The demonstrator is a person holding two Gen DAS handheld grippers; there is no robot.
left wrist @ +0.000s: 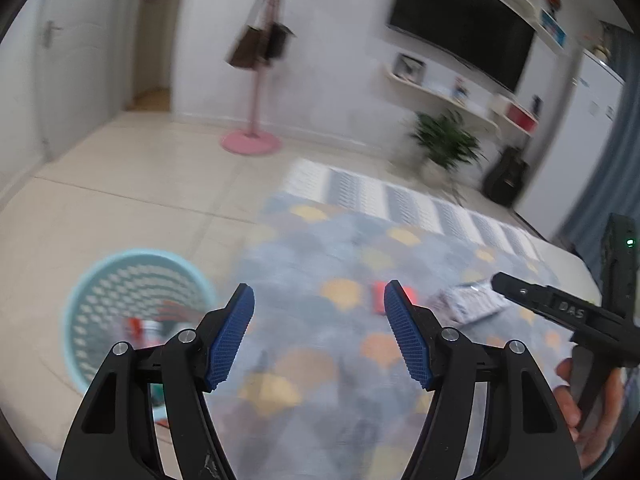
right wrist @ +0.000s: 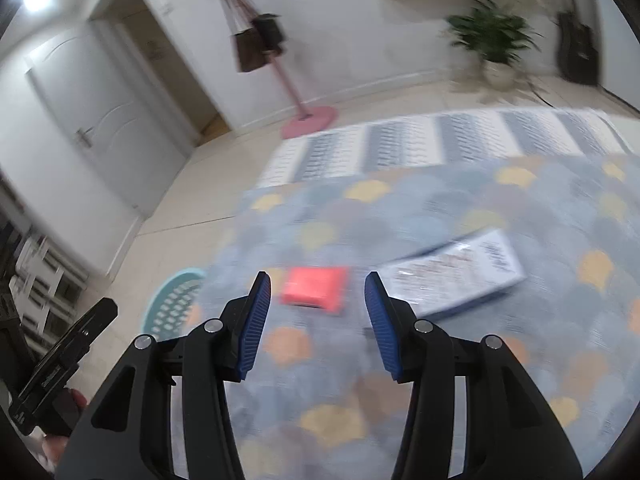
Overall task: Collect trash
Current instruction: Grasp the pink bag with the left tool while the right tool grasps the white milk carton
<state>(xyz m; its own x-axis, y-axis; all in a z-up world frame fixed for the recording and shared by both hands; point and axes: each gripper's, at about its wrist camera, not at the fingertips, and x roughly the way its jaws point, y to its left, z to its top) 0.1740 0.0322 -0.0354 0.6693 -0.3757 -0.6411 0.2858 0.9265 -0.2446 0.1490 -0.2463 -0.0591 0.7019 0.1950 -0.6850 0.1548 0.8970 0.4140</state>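
A red flat packet [right wrist: 314, 288] lies on the patterned rug [right wrist: 440, 360], with a white-and-blue plastic wrapper [right wrist: 456, 276] to its right. My right gripper [right wrist: 318, 326] is open and empty, just short of the red packet. My left gripper [left wrist: 320, 332] is open and empty above the rug; the red packet [left wrist: 378, 298] and the wrapper [left wrist: 468, 302] lie ahead of it to the right. A light-blue perforated basket [left wrist: 138, 314] stands on the floor at the left with some red and white trash inside; it also shows in the right wrist view [right wrist: 174, 304].
A pink coat stand [left wrist: 252, 136] with hanging bags stands by the wall. A potted plant [left wrist: 444, 146], a black guitar case [left wrist: 506, 174], a wall TV [left wrist: 464, 28] and shelves are at the back right. White doors [right wrist: 108, 120] are on the left.
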